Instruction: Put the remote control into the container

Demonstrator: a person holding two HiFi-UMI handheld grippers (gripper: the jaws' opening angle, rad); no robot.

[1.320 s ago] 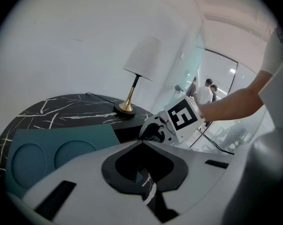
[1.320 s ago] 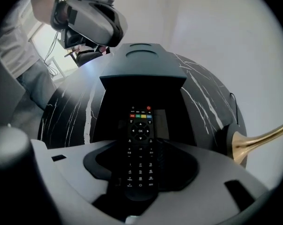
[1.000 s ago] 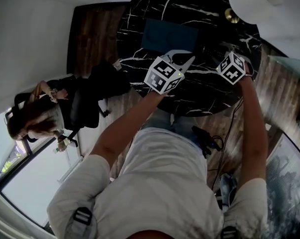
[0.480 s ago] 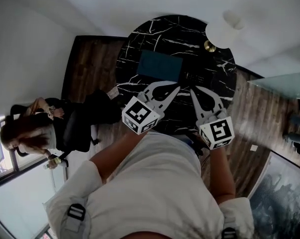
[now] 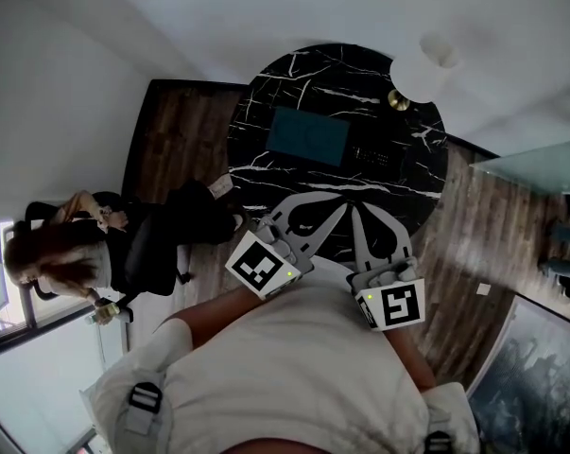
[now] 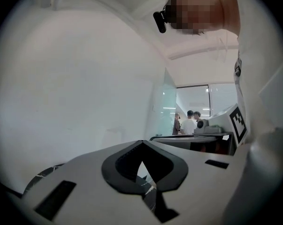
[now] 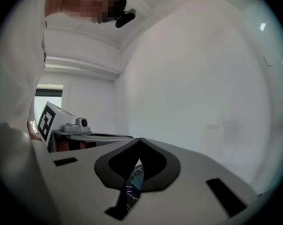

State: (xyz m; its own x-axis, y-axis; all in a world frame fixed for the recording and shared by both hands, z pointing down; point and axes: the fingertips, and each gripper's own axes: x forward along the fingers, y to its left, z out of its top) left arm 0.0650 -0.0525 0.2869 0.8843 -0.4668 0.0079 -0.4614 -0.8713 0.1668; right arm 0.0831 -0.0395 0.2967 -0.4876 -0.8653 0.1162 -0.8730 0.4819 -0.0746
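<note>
The dark remote control (image 5: 371,155) lies on the round black marble table (image 5: 294,78), just right of the flat teal container (image 5: 308,135). Both grippers are held close to the person's chest, off the near edge of the table. The left gripper (image 5: 341,202) points up and to the right, the right gripper (image 5: 354,208) points straight up, and their tips nearly meet. In the left gripper view the left gripper (image 6: 142,143) is shut and holds nothing. In the right gripper view the right gripper (image 7: 140,139) is likewise shut and holds nothing.
A white lamp shade (image 5: 423,62) on a brass base (image 5: 398,99) stands at the table's far right. A person sits in a black chair (image 5: 162,239) on the wooden floor to the left. A glass panel (image 5: 535,164) stands on the right.
Both grippers have drawn back from over the table to the person's chest. The head view has pulled away, so the whole table now shows. The remote and the container have not moved.
</note>
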